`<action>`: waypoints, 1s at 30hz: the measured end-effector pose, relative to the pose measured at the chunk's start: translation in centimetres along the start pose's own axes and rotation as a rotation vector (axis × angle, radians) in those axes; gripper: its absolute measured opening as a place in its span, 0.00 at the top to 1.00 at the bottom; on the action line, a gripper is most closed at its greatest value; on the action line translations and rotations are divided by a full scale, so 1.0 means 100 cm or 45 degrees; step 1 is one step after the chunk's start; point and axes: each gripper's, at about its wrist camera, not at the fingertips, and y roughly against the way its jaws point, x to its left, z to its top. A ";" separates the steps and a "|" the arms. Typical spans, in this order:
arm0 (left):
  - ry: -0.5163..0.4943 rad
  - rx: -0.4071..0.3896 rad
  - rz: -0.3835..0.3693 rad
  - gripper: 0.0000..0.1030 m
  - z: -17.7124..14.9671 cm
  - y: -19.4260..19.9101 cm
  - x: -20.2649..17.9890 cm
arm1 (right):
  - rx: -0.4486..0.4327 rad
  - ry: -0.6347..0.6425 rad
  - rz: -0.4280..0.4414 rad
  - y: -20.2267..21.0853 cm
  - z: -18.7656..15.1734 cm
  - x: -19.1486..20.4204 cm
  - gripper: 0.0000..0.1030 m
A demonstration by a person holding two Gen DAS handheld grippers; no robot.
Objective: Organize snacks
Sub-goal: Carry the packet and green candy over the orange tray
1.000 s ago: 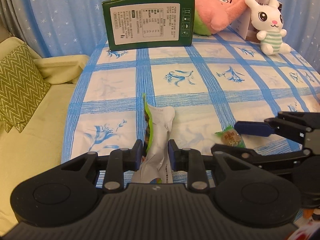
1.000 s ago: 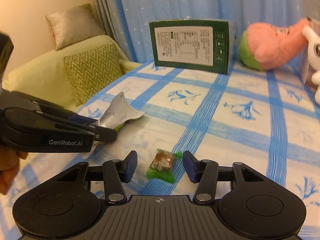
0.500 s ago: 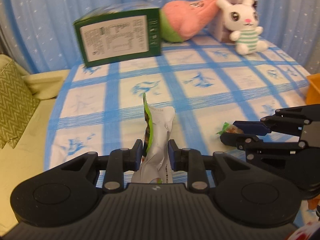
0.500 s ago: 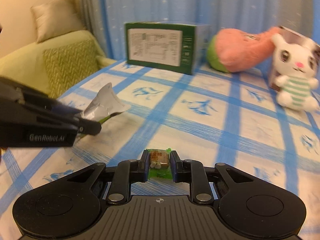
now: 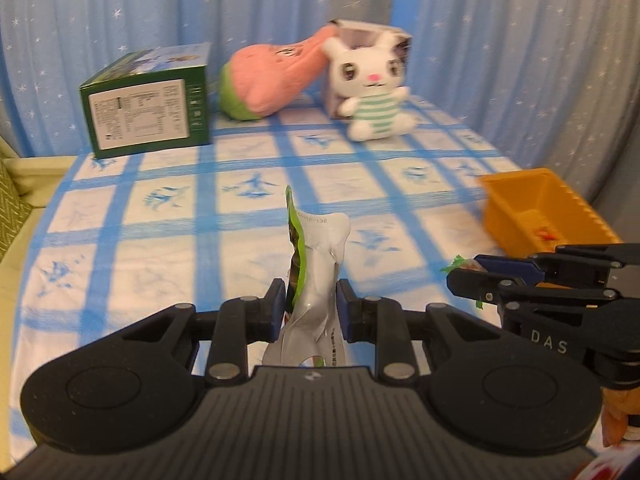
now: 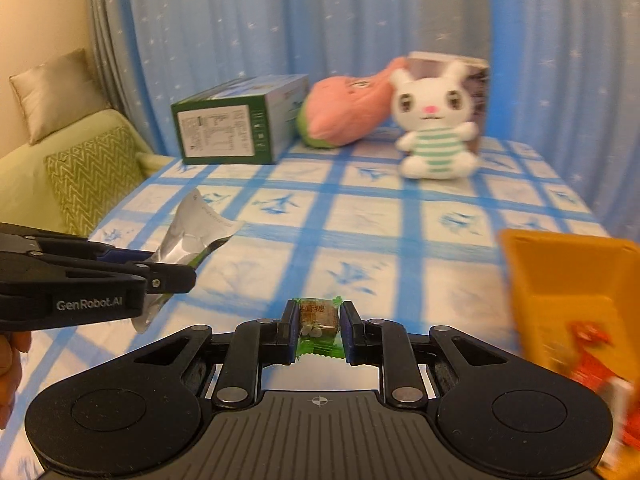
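My left gripper (image 5: 312, 296) is shut on a silver and green snack pouch (image 5: 320, 248), which stands upright between its pads above the table. My right gripper (image 6: 318, 316) is shut on a small green-wrapped candy (image 6: 318, 328), lifted off the cloth. In the left wrist view the right gripper (image 5: 468, 276) hangs at the right with the candy (image 5: 460, 264) at its tip. The right wrist view has the left gripper (image 6: 176, 272) and its pouch (image 6: 192, 232) at the left. An orange bin (image 6: 532, 272) stands at the right, close to the right gripper, with a red packet (image 6: 588, 344) inside.
The table wears a blue-checked cloth (image 5: 160, 240). At its back stand a green box (image 5: 148, 112), a pink plush (image 5: 272, 80) and a white rabbit plush (image 5: 372, 96) against a carton. A sofa with cushions (image 6: 88, 176) lies to the left. A hand (image 6: 8, 360) shows at the left edge.
The right gripper closed on the candy. Both grippers rose with their snacks and swung to the right, and the orange bin came into view.
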 end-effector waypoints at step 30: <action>0.021 -0.028 -0.236 0.77 -0.038 0.102 -0.191 | -0.035 -0.226 -0.300 0.205 -0.077 -0.112 0.79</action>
